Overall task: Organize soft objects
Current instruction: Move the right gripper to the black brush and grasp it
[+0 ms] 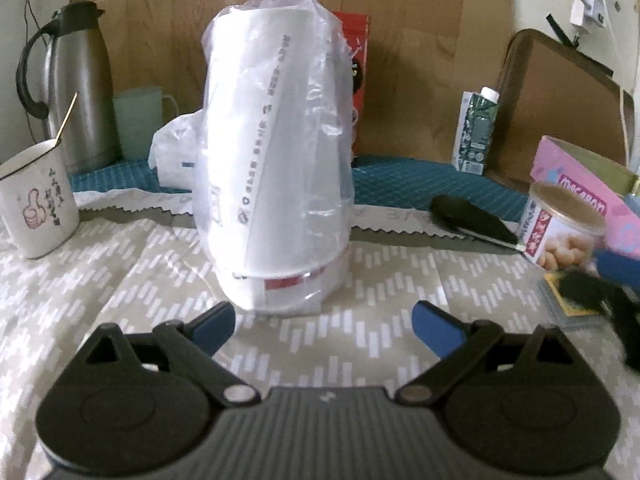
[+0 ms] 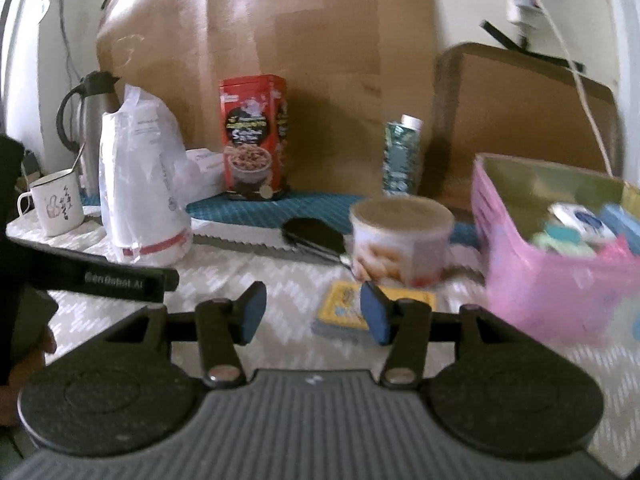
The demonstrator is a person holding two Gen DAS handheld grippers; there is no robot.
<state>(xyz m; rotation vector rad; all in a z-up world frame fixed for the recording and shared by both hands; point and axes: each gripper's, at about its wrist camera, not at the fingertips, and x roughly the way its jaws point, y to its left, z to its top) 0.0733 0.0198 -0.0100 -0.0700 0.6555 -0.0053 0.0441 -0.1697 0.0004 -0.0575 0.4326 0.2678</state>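
Note:
A tall stack of white paper cups in a clear plastic bag (image 1: 276,160) stands on the patterned cloth, straight ahead of my left gripper (image 1: 323,326). That gripper is open and empty, its blue pads a short way in front of the stack's base. The same bagged stack (image 2: 140,184) shows at the left in the right wrist view. My right gripper (image 2: 314,312) is open with nothing between its pads, just before a flat yellow packet (image 2: 344,304) and a round tin with a biscuit picture (image 2: 400,236). A soft white plastic bag (image 1: 176,156) lies behind the cups.
A white mug (image 1: 36,204) and a steel thermos jug (image 1: 76,88) stand at the left. A red cereal box (image 2: 254,136), a green carton (image 2: 402,156) and cardboard boxes (image 2: 280,40) line the back. A pink box (image 2: 560,248) holding small items sits at the right, a black spoon (image 2: 316,236) near the tin.

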